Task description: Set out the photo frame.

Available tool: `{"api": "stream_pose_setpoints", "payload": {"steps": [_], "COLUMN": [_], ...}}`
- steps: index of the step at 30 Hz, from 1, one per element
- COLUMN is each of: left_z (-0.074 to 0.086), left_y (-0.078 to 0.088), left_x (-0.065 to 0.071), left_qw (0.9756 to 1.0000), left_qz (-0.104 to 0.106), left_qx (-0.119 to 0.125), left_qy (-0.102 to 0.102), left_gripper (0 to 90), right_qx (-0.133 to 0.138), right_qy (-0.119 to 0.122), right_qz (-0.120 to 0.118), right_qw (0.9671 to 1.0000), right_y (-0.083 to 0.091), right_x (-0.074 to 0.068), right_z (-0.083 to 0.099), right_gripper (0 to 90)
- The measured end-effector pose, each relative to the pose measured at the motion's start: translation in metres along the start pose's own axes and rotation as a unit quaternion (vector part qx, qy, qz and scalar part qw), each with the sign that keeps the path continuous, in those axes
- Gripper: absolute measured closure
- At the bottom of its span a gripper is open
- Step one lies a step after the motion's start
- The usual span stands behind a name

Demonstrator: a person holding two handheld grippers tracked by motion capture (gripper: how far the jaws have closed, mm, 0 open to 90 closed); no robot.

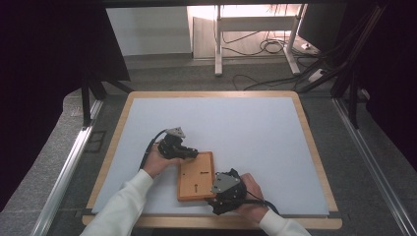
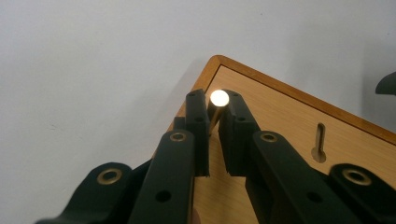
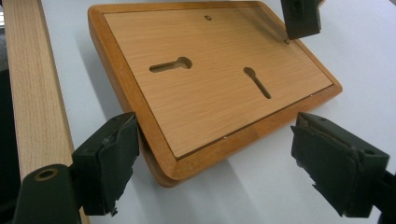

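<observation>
High view: wooden board [image 1: 196, 176] flat on the white mat [image 1: 246, 132], near the front edge, left of middle. Two keyhole slots cut into its face. Left gripper [image 1: 189, 154] at the board's far left corner, held by the left hand [image 1: 156, 161], white sleeve [image 1: 125, 204] trailing toward the bottom edge. Right gripper [image 1: 215, 192] at the board's near right corner, grey plate on top, right hand [image 1: 252, 194] behind it. Wooden table rim [image 1: 211, 222] framing the mat. Beyond the table, a grey floor with cables [image 1: 265, 46] and white desk legs.

Left gripper view: tongs close together, clamped on a thin brass-coloured pin [image 2: 217, 105] with a bright round end, standing just over the board's [image 2: 299, 126] rounded corner. Pin gripped between the two black pads [image 2: 238, 126], only a narrow gap below it. One keyhole slot [image 2: 319, 142] to the right on the board's face. White mat [image 2: 93, 70] all around the corner.

Right gripper view: tongs wide apart, one black pad [image 3: 112, 154] touching or just beside the board's [image 3: 205, 79] near edge, the other well clear over the mat; contact on the first not possible to tell for certain. Nothing squeezed between them. Board's near corner lying between the pads. Two keyhole slots and a small hole on its face. Left gripper's tip [image 3: 301, 18] at the far corner. Table rim [image 3: 32, 93] alongside.
</observation>
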State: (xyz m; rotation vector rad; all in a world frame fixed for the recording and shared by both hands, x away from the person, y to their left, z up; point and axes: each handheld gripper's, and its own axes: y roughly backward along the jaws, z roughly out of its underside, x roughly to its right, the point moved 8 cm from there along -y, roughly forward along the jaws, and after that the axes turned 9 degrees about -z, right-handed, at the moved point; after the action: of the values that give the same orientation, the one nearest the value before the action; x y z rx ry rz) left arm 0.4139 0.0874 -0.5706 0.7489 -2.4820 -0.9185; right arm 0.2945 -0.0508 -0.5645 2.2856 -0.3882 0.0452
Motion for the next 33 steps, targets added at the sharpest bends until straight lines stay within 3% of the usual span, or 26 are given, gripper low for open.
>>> {"api": "stream_pose_setpoints", "payload": {"steps": [7, 15, 22, 28, 33], "left_z": [-0.001, -0.001, -0.001, -0.001, -0.001], "left_y": [0.000, -0.001, -0.001, -0.001, -0.001], "left_x": [-0.002, -0.002, -0.003, -0.002, -0.001], "left_qw": [0.9999, 0.9999, 0.9998, 0.9998, 0.9998], "left_qz": [0.007, 0.011, 0.013, -0.004, -0.013], "left_qx": [-0.007, -0.006, -0.006, -0.006, -0.003], "left_qy": [0.004, 0.005, 0.015, 0.017, 0.017], "left_gripper": [83.5, 83.3, 83.5, 84.2, 85.0], "right_qx": [-0.018, -0.035, -0.032, -0.038, -0.038], "right_qy": [0.022, 0.060, 0.075, 0.109, 0.115], "right_qz": [0.006, 0.035, 0.053, 0.077, 0.073], "right_qw": [0.9996, 0.9969, 0.9953, 0.9903, 0.9899], "right_y": [-0.009, -0.022, -0.024, -0.024, -0.021], "right_x": [-0.005, -0.012, -0.011, -0.012, -0.012], "right_z": [-0.002, -0.006, -0.009, -0.012, -0.014], "right_gripper": [15.3, 15.8, 18.6, 23.9, 30.1]}}
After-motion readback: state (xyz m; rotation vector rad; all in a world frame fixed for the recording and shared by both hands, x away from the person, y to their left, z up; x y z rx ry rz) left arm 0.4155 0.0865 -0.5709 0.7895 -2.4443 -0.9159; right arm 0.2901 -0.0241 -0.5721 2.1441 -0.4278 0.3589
